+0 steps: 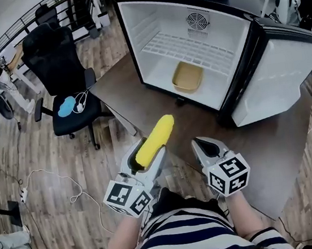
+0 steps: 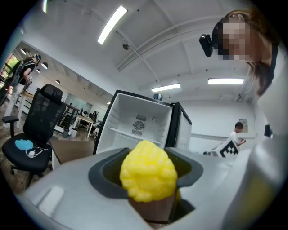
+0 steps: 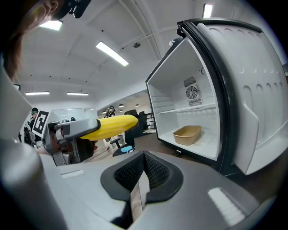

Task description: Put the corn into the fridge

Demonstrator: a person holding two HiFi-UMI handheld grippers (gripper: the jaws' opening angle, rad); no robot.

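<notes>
The left tool (image 1: 147,154) is pinching the corn (image 1: 158,135) by its lower end. In the left gripper view the yellow cob fills the space between the two grey jaws, with the dark pads pressed against its sides. The cob sticks out past the jaw tips and slants up and to the right in the head view, with its rounded tip aimed at the open mini fridge (image 1: 134,44). It is held in the air, outside the cabinet and in front of it, over the near corner of the brown desk (image 1: 273,151) that the fridge stands on.

The right tool (image 1: 203,146) hovers just beside the left one, on its right, and carries nothing. Its ribbed pads are pressed together at the tips, with only a thin slit between them lower down.

The fridge door (image 1: 286,75) is swung wide to the right. The white interior has a wire shelf (image 1: 191,48) across the upper part and a round fan grille (image 1: 198,21) on the back wall. A shallow tan tray (image 1: 188,77) sits on the fridge floor near the front. The right gripper view shows the same tray below the shelf, with the corn off to the left and well apart from it.

To the left of the desk stands a black office chair (image 1: 50,55) on a wood-plank floor (image 1: 58,208). A small blue object (image 1: 66,106) and a white cable (image 1: 80,101) lie on its seat. At the bottom of the head view is the person's striped shirt (image 1: 188,236).
</notes>
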